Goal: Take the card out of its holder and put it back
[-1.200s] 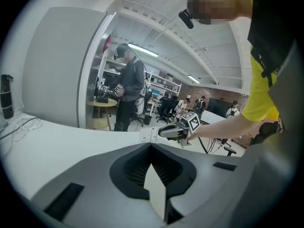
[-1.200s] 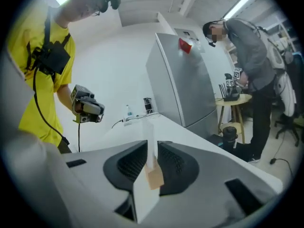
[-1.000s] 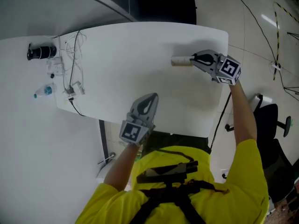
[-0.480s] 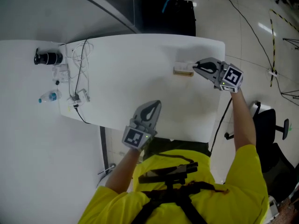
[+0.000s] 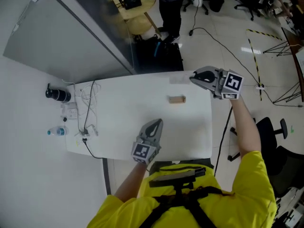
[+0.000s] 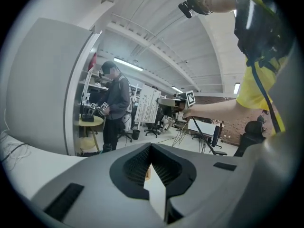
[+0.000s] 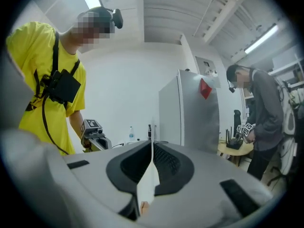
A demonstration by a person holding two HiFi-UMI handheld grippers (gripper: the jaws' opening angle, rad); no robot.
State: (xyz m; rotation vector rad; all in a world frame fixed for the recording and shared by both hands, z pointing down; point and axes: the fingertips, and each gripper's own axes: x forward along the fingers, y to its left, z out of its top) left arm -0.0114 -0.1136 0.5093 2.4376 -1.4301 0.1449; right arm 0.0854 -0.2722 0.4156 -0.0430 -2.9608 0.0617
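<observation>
A small wooden card holder (image 5: 176,99) stands alone on the white table (image 5: 123,113), right of middle. My right gripper (image 5: 192,77) hangs above the table's far right corner, up and away from the holder. It is shut on a thin white card (image 5: 179,80), which shows edge-on between its jaws in the right gripper view (image 7: 151,170). My left gripper (image 5: 154,125) rests near the table's front edge, shut with nothing in it. Its closed jaws point toward the holder (image 6: 148,171) in the left gripper view.
A black cylinder (image 5: 58,94), white cables (image 5: 88,113) and a small bottle (image 5: 56,132) lie at the table's left end. A grey partition (image 5: 71,42) stands behind the table. Beyond it a person (image 6: 113,103) stands by a yellow round table (image 5: 135,11). An office chair (image 5: 270,127) is at my right.
My right gripper has come up off the holder and back toward the far right corner with the card. The holder stays on the table. The left gripper has hardly moved.
</observation>
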